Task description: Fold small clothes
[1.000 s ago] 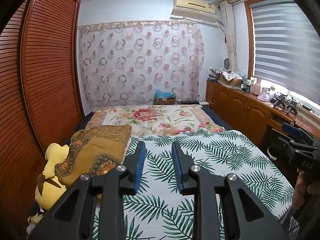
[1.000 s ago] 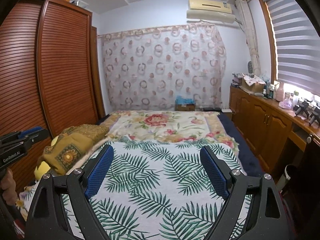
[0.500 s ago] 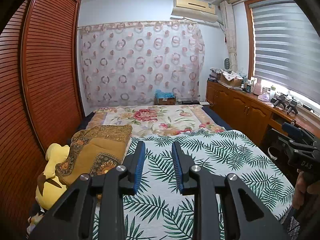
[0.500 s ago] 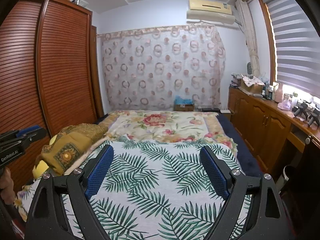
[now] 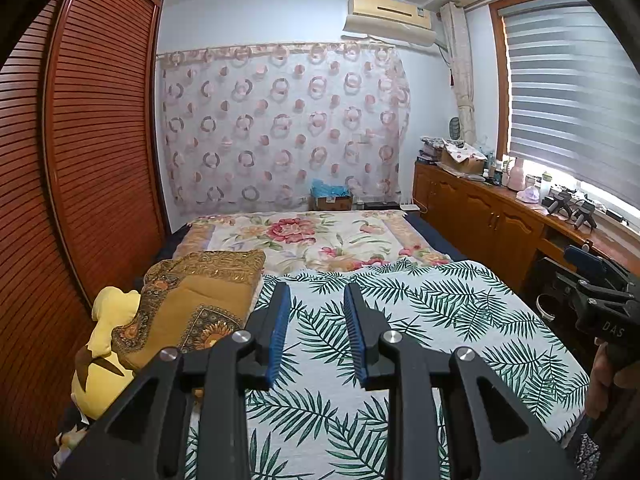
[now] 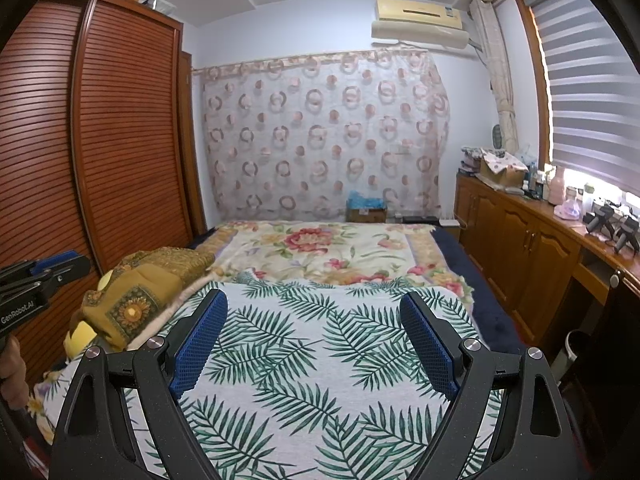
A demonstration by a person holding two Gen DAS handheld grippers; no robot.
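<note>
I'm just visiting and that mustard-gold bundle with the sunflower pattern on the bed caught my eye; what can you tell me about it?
The mustard-gold folded blanket looks thick and soft, with ornate dark borders and sunflower medallions. It lies folded in a plump stack at the bed's left edge, beside the wooden louvred wardrobe, resting partly on a yellow plush toy and against the palm-leaf sheet. Neither gripper touches it.

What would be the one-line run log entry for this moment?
left gripper: narrow gap, empty | right gripper: wide open, empty | both above palm-leaf sheet | no small clothes visible
</note>
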